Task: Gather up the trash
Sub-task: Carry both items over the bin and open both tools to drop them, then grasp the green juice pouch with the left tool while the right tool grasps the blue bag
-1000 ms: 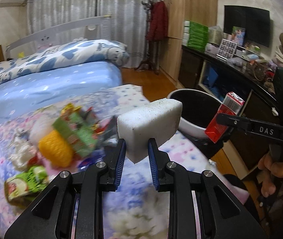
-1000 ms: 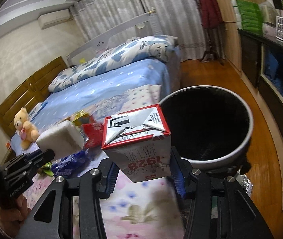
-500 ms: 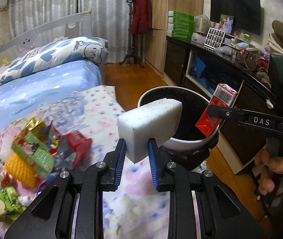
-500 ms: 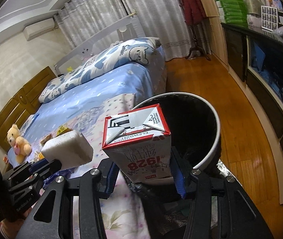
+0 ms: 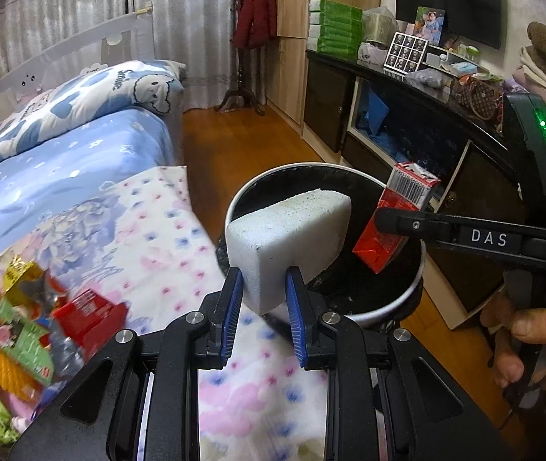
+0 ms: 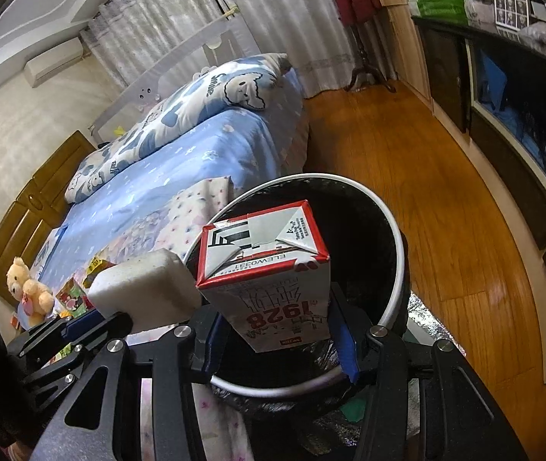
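Note:
My left gripper (image 5: 261,292) is shut on a white foam block (image 5: 288,236), which hangs at the near left rim of a black bin with a white rim (image 5: 388,305). My right gripper (image 6: 278,330) is shut on a red and white milk carton (image 6: 269,269), held over the open bin (image 6: 397,246). The left wrist view shows the carton (image 5: 396,223) from the side, over the bin's right half, and a hand (image 5: 538,330) on the right gripper's handle. The foam block (image 6: 146,290) also shows in the right wrist view, left of the carton. A pile of wrappers and small boxes (image 5: 31,330) lies on the bed.
A floral blanket (image 5: 150,230) covers the bed's near end beside the bin. Wooden floor (image 6: 426,176) runs between the bed and a dark cabinet (image 5: 419,130) loaded with boxes and photos. A teddy bear (image 6: 27,288) sits at the bed's far side. A coat stand (image 5: 250,38) stands by the curtains.
Both grippers have swung away from the trash pile toward the bin. The foam block and the carton now hang over the bin's opening, and the pile has slid to the left edge of view.

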`<state>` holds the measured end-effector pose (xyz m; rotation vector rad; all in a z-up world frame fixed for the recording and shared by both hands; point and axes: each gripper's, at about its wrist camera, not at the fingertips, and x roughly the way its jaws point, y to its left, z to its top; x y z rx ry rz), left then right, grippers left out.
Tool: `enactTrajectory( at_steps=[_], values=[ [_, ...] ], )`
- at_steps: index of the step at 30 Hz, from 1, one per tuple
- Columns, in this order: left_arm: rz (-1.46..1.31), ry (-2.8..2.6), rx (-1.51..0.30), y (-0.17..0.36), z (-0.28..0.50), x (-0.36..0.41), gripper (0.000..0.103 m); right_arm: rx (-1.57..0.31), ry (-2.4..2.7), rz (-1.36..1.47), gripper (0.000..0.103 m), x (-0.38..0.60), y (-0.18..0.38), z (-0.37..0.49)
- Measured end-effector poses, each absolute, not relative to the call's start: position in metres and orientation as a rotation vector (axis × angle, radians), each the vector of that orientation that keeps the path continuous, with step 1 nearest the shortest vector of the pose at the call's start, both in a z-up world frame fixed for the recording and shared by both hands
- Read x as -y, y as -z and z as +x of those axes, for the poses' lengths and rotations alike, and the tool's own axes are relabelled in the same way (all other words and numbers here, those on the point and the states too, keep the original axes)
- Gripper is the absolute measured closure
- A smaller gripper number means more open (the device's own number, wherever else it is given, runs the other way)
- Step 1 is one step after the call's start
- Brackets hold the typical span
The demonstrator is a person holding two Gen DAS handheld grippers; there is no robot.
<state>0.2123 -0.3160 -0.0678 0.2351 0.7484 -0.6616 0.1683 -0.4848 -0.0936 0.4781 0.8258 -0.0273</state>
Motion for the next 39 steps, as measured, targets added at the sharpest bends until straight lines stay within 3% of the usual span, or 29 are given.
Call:
enactTrajectory(
  at_steps=[12,14,16,23,27,29,39],
  values=[
    [0.219,0.691,-0.795,0.075,0.226,0.333,0.076,-0.861,0.021,0.502,0.052,0.502,0.094,0.186],
    [0.208,0.69,-0.798,0.074,0.226,0.331,0.057,-0.864,0.025,0.508,0.049,0.505,0.094,0.187],
    [0.202,0.683,-0.786,0.072,0.223,0.329,0.044,-0.864,0.032,0.519,0.046,0.508,0.094,0.187],
    [0.188,0.651,-0.773,0.074,0.204,0.301,0.032,-0.8,0.052,0.553,0.031,0.505,0.084,0.171],
    [0.154,0.611,-0.781,0.081,0.188,0.27,0.029,-0.757,0.05,0.542,0.012,0.489,0.077,0.16],
    [0.143,0.583,-0.783,0.083,0.182,0.253,0.027,-0.746,0.041,0.532,0.008,0.478,0.075,0.156],
    [0.072,0.425,-0.742,0.084,0.159,0.155,0.025,-0.749,-0.051,0.485,0.004,0.402,0.081,0.138]
  ],
)
